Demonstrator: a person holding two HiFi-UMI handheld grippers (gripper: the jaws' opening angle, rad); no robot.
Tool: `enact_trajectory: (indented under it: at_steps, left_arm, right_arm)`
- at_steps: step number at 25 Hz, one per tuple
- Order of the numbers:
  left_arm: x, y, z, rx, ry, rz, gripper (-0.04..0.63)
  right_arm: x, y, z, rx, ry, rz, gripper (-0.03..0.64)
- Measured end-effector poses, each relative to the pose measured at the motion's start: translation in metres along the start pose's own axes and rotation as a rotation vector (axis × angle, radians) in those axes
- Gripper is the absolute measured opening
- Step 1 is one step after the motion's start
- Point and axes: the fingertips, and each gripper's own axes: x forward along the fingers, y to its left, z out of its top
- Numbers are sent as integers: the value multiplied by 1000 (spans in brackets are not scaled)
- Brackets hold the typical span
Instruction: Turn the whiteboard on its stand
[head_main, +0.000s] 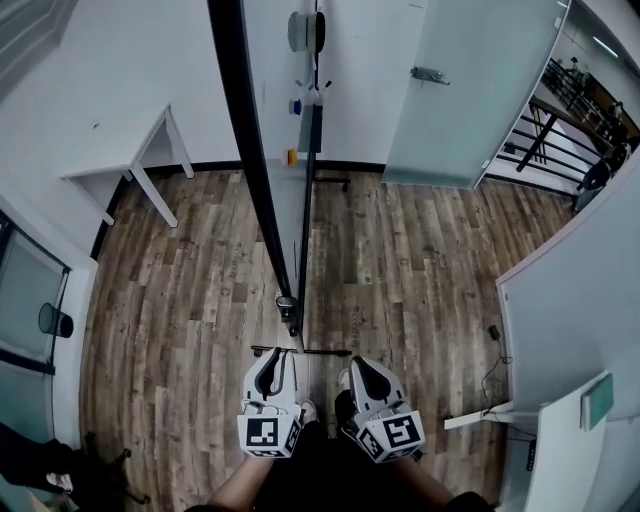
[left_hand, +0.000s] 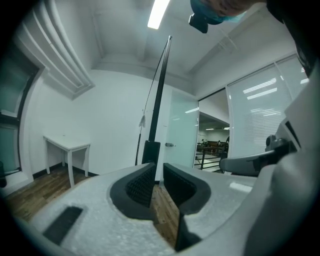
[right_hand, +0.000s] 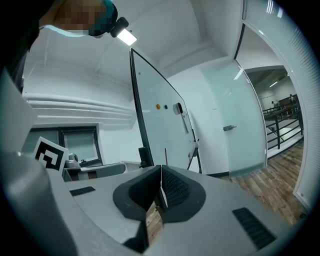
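2 white handheld grippers sit low, side by side. Left gripper (head_main: 270, 365): jaws barely parted, empty. Right gripper (head_main: 360, 372): jaws pressed together, empty. Just ahead, the tall black-framed whiteboard (head_main: 272, 130) stands edge-on and untouched, its near edge probably presented for pushing.

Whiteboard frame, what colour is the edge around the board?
Black. The whiteboard frame shows best in the head view, running up the middle.

Office room: whiteboard (head_main: 275, 100), frosted glass door (head_main: 470, 90), white table (head_main: 120, 165), wood-look floor (head_main: 200, 290).
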Motion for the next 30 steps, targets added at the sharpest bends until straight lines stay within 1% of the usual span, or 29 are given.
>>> enact_trajectory:
  at_steps: [2, 4, 10, 14, 17, 20, 26, 30]
  left_arm:
    - [10, 0, 4, 7, -4, 1, 97]
    - [20, -1, 10, 18, -7, 7, 135]
    - [59, -1, 40, 37, -19, 37, 210]
    - [70, 4, 46, 33, 1, 89, 222]
    - [66, 2, 47, 28, 4, 98, 222]
    - [67, 4, 59, 34, -11, 114, 222]
    - [96, 16, 68, 57, 5, 119, 251]
    - [110, 21, 71, 51, 22, 118, 258]
  right_arm:
    - [8, -7, 0, -3, 7, 16, 14]
    - [13, -15, 3, -3, 10, 24, 14]
    - [35, -38, 16, -11, 0, 55, 14]
    - [46, -49, 17, -11, 8, 66, 14]
    - [56, -54, 20, -13, 12, 82, 14]
    - [65, -55, 23, -22, 13, 106, 14]
    - [81, -60, 20, -21, 27, 124, 14]
    - [85, -65, 22, -25, 32, 128, 14]
